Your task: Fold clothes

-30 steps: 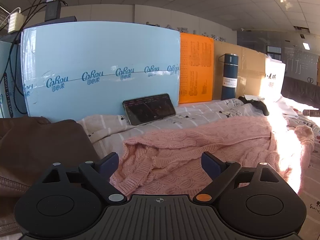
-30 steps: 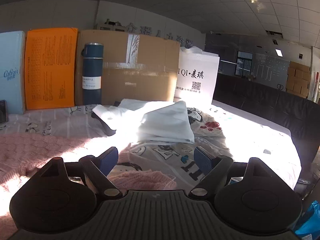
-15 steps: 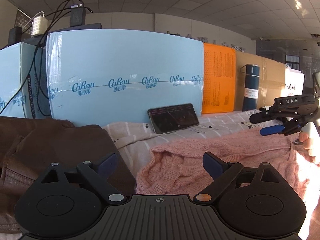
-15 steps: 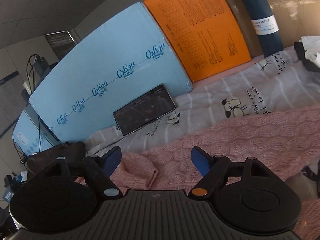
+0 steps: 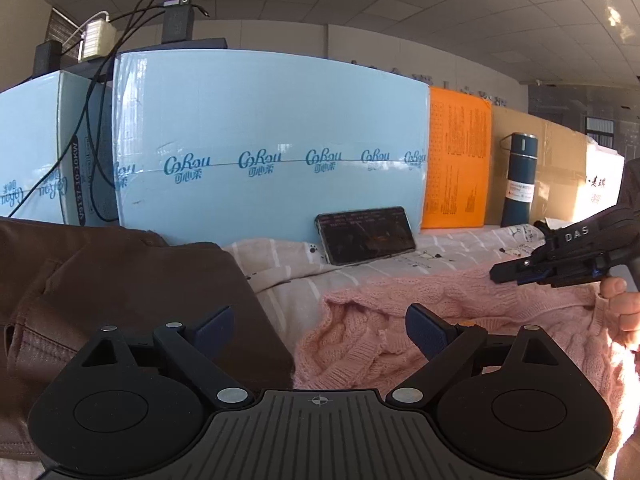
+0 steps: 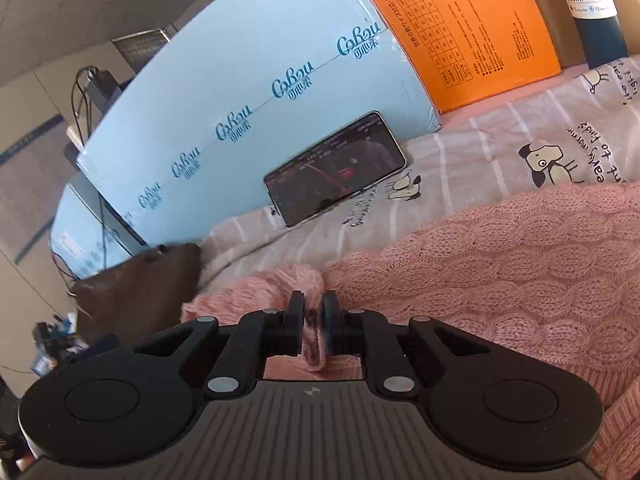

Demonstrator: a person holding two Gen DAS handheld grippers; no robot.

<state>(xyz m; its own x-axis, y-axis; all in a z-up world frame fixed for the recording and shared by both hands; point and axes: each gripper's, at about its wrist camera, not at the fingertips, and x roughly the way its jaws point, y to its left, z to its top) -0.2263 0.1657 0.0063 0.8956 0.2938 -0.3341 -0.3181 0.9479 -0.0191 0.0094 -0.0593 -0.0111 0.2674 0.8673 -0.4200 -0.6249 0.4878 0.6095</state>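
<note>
A pink cable-knit sweater (image 5: pixel 460 304) (image 6: pixel 500 260) lies spread on the printed bedsheet (image 5: pixel 280 256). My right gripper (image 6: pixel 312 304) has its jaws closing, and the pads pinch a raised fold of the knit near the sweater's left end. In the left wrist view the same right gripper (image 5: pixel 520 274) reaches in from the right edge, low over the sweater, with a person's hand (image 5: pixel 620 304) behind it. My left gripper (image 5: pixel 318 320) is open with nothing between its fingers. It hovers just before the sweater's crumpled left edge, next to a brown leather jacket (image 5: pixel 120 280).
A phone (image 5: pixel 366 234) leans against a pale blue carton (image 5: pixel 272 140) at the back of the bed. An orange box (image 5: pixel 456 168), a dark blue bottle (image 5: pixel 520 180) and brown cardboard stand further right. Cables hang over the cartons at the left.
My right gripper swung from the bed's right side to the sweater's left end and shut on a fold. It came into the left wrist view. The left gripper stayed open and turned slightly.
</note>
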